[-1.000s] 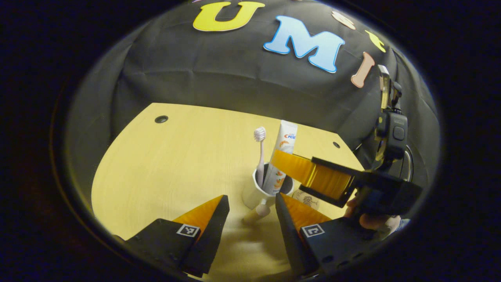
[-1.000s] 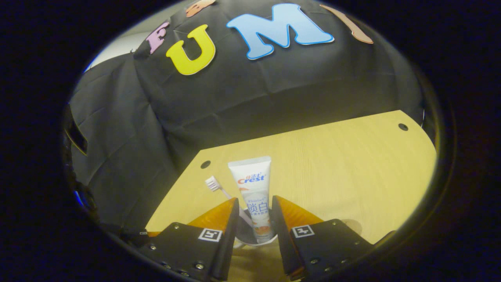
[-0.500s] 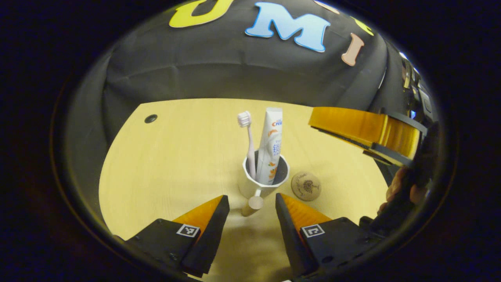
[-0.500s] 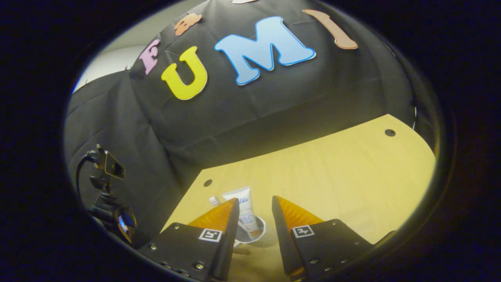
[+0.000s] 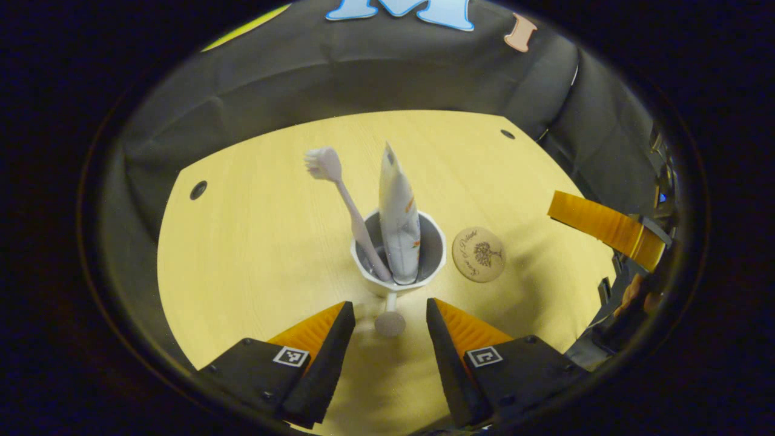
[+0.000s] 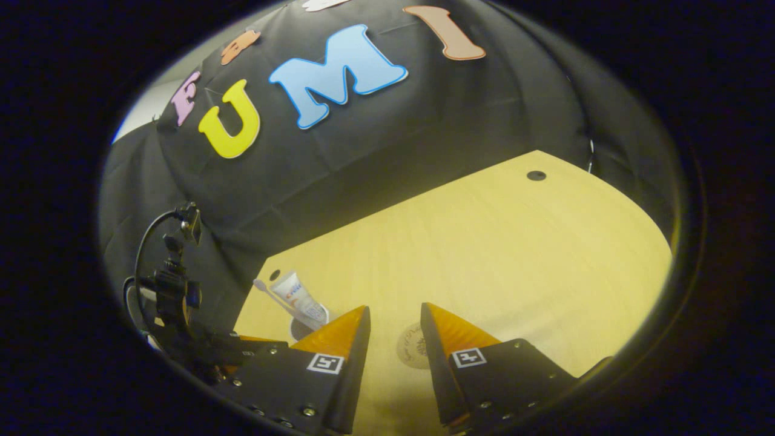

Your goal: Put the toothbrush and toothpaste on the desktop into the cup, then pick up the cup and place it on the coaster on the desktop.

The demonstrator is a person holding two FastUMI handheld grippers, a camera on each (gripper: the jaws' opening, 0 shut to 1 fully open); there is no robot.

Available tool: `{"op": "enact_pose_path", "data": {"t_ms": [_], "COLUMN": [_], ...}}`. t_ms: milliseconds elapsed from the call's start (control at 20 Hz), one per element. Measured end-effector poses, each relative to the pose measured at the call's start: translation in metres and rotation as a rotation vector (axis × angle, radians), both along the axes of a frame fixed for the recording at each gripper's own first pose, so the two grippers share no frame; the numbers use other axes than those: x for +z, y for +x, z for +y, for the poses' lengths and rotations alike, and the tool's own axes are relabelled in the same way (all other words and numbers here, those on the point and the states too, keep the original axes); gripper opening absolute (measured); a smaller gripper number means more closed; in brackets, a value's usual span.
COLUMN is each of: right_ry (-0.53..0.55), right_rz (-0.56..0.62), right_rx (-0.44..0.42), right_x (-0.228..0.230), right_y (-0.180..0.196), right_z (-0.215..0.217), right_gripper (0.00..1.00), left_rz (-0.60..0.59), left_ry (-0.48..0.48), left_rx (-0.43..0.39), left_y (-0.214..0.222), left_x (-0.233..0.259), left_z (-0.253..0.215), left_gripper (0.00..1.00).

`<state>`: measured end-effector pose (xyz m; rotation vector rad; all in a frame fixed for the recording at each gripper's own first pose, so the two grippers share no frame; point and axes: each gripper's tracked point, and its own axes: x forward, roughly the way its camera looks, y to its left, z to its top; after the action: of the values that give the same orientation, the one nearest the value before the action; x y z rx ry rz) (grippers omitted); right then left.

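Surface (image 5: 254,242): pale wood, rounded outline, with small dark holes near its far edge. Black cloth wall hangs close behind the far edge. In the left gripper view, bare wood lies open to the left of the cup and beyond it; in the right gripper view, a wide bare stretch runs to the right and far side.

Cup (image 5: 399,266): white, upright near the middle of the surface, mouth open upward, with a handle ending in a round knob that points toward the left tongs. Toothbrush (image 5: 345,200): pale, standing in the cup, leaning left, bristle head up. Toothpaste (image 5: 398,224): white tube with orange print, upright in the cup just beside the toothbrush, crimped end up. Coaster (image 5: 478,254): round, wooden, with a dark printed motif, flat on the surface just beside the cup, not touching it. Cup not yet on the coaster.

Left tongs (image 5: 385,315): fingers spread apart, holding nothing; the handle knob lies between the tips, with no contact visible.

Right tongs (image 6: 393,321): fingers apart, nothing held, above the surface with the coaster (image 6: 415,346) partly visible between the tips. Cup with toothbrush and toothpaste (image 6: 296,298) sits off to their left. In the left gripper view, the right tongs (image 5: 605,224) are at the right edge, well apart from the cup.
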<state>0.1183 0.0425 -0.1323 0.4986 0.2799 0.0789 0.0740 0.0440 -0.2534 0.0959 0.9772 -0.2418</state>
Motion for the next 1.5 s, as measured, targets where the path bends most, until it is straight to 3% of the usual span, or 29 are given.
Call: {"op": "enact_pose_path", "data": {"t_ms": [50,150,300,350,450,500,550,900,1300,1500], "right_ry": [0.002,0.009,0.026,0.030,0.035,0.036,0.037,0.063,0.060,0.063], "right_rz": [0.009,0.024,0.049,0.057,0.067,0.074,0.081,0.124,0.126,0.131], "right_rx": [-0.014,-0.039,-0.070,-0.079,-0.095,-0.100,-0.104,-0.123,-0.127,-0.134], "right_x": [-0.004,-0.010,-0.018,-0.020,-0.024,-0.026,-0.030,-0.048,-0.050,-0.054], "right_y": [-0.002,-0.003,-0.006,-0.007,-0.009,-0.010,-0.011,-0.017,-0.028,-0.039], "right_z": [-0.005,-0.015,-0.026,-0.028,-0.034,-0.036,-0.037,-0.042,-0.045,-0.052], "right_gripper": [0.50,0.51,0.50,0.51,0.50,0.51,0.50,0.50,0.50,0.50], "left_rz": [0.022,0.052,0.085,0.097,0.116,0.130,0.143,0.167,0.108,0.085], "left_ry": [0.015,0.042,0.094,0.105,0.111,0.115,0.115,0.093,0.100,0.133], "left_rx": [-0.012,-0.039,-0.084,-0.095,-0.120,-0.126,-0.128,-0.128,-0.154,-0.225], "left_y": [0.001,0.006,0.015,0.017,0.020,0.020,0.021,0.017,0.024,0.038], "left_x": [-0.006,-0.009,-0.012,-0.015,-0.018,-0.021,-0.024,-0.031,-0.019,-0.001], "left_z": [0.001,0.004,0.008,0.005,0.002,0.001,0.002,-0.002,-0.011,-0.022], "left_gripper": [0.80,0.70,0.70,0.75,0.65,0.67,0.51,0.28,0.27,0.27]}}
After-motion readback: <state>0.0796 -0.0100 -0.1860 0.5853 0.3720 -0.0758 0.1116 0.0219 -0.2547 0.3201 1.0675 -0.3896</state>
